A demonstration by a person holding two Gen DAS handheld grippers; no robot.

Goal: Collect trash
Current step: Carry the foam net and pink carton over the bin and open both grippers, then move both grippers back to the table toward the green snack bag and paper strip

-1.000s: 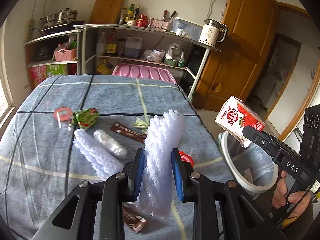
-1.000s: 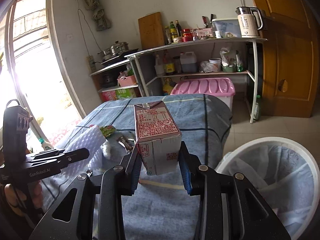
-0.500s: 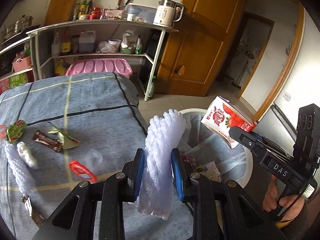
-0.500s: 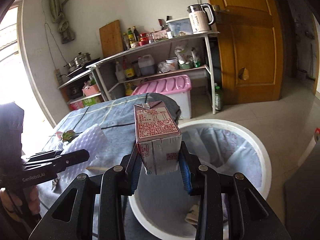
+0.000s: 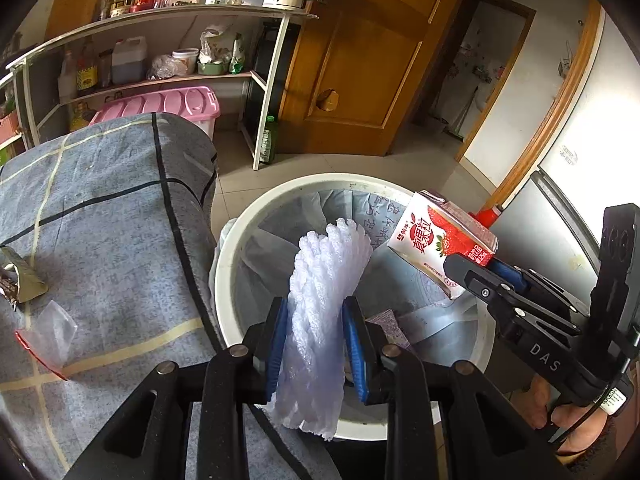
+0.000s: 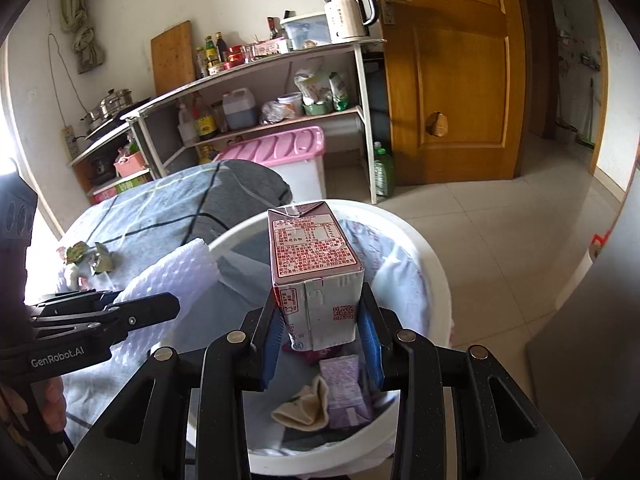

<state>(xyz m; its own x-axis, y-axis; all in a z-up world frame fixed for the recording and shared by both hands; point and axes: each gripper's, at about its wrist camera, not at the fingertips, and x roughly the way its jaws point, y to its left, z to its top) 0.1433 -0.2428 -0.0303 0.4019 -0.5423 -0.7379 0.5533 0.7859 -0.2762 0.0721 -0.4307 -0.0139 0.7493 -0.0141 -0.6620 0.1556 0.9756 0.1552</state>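
My left gripper (image 5: 316, 312) is shut on a white foam net sleeve (image 5: 328, 272), which stands up between the blue pads. It hangs over the near rim of a white trash bin (image 5: 240, 240) lined with a pale bag. My right gripper (image 6: 320, 312) is shut on a strawberry milk carton (image 6: 316, 256), held upright above the bin's (image 6: 432, 264) opening. In the left wrist view the carton (image 5: 436, 244) shows at the right over the bin. The right wrist view has the left gripper (image 6: 160, 304) and its foam (image 6: 172, 272) at the left.
A table under a blue checked cloth (image 5: 100, 220) stands left of the bin, with wrappers (image 5: 24, 280) and a clear plastic scrap (image 5: 56, 324) on it. A purple packet (image 6: 344, 388) lies in the bin. Behind are a pink-lidded box (image 5: 160, 104), shelves and a wooden door (image 5: 360, 60).
Both grippers have swung from over the table to above the bin and tipped downward, each still holding its item. The bin now fills the middle of both views.
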